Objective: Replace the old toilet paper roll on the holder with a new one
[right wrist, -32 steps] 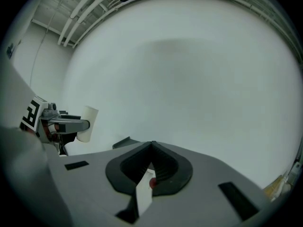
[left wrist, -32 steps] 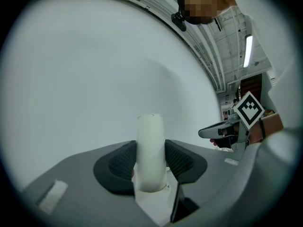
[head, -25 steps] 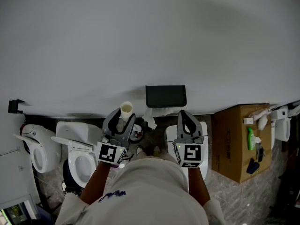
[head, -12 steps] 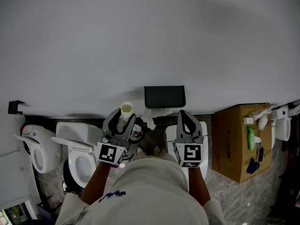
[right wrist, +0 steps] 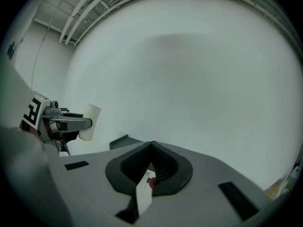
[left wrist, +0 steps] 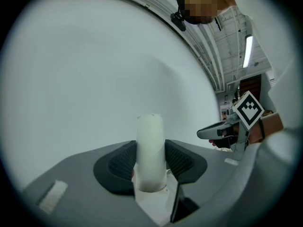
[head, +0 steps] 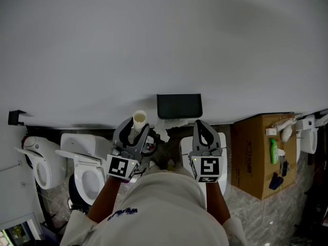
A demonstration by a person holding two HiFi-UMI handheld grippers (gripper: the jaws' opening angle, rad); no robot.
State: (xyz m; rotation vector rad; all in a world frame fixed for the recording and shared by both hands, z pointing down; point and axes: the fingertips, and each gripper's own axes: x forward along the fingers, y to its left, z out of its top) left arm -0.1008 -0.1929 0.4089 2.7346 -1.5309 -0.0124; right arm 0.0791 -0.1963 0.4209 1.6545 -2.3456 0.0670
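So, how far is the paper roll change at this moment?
Done, it seems: the bare tube is off the black holder. In hand: the left gripper is shut on that tube, upright; the right gripper is shut, empty. Left: discard the tube and fit a new roll; I see none here.

The holder (head: 179, 105) sits on the wall (head: 164, 45), with the left gripper (head: 136, 131) below and to its left, the cardboard tube (head: 139, 119) upright between that gripper's jaws, and the right gripper (head: 201, 127) just below its right end. A toilet (head: 84, 170) stands left of the grippers, with a second toilet (head: 38, 163) farther left. A box (head: 256, 158) carrying a bottle (head: 274, 151) stands to the right, and what may be a third fixture (head: 221, 152) lies under the right gripper.
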